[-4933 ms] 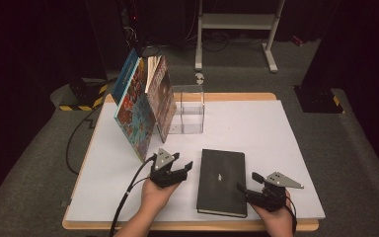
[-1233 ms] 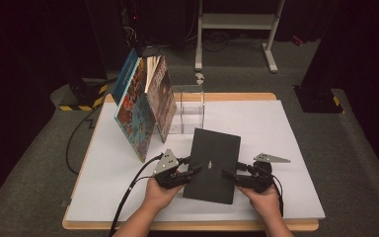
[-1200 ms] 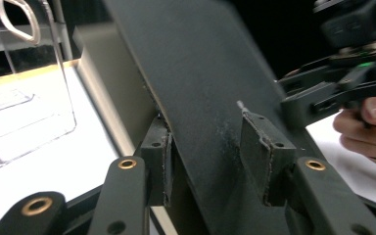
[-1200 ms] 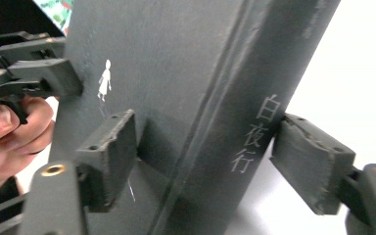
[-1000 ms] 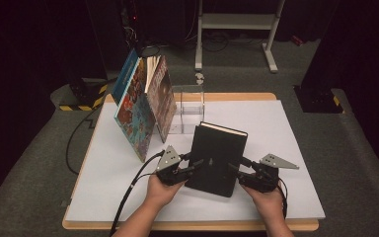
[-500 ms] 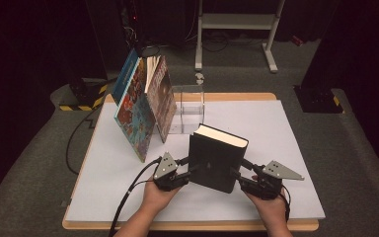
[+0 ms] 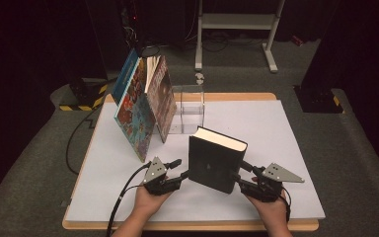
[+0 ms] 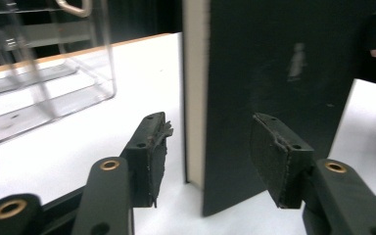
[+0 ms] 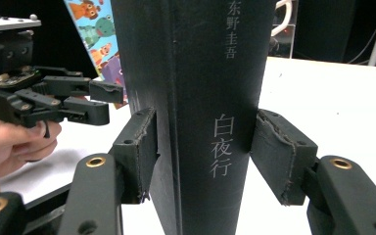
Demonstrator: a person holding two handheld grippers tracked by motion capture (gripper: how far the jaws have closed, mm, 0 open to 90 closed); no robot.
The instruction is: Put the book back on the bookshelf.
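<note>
Now, from the high view, a thick black book point(image 7: 216, 162) stands upright on the white mat point(image 7: 286, 133), a little toward the near edge and about midway between the left and right edges. The left gripper point(image 7: 178, 169) sits at the book's left side and the right gripper point(image 7: 243, 173) at its right side, each in a hand coming from the near edge. Toward the far left corner, 3 picture books point(image 7: 143, 106) lean together against a clear acrylic stand point(image 7: 187, 108), well apart from the black book.

Next, the left gripper view looks along the 2 black jaws at the book's page edge point(image 8: 195, 93) and dark cover point(image 8: 274, 73). The left gripper point(image 8: 208, 156) has just been opening: the book's fore edge lies between the jaws, yet a gap shows on each side, so the pads do not press it. The book's bottom edge rests on the mat point(image 8: 93, 142), and the clear stand point(image 8: 44, 73) is beyond to the left.

Then the right gripper view shows the book's spine point(image 9: 200, 98), with pale printed characters, running up between the jaws. The right gripper point(image 9: 203, 152) is about half open, and both pads lie against the spine's 2 sides, clamping the book. Farther off at the left are the left gripper point(image 9: 105, 100) and a colourful picture book point(image 9: 95, 29) behind it.
</note>
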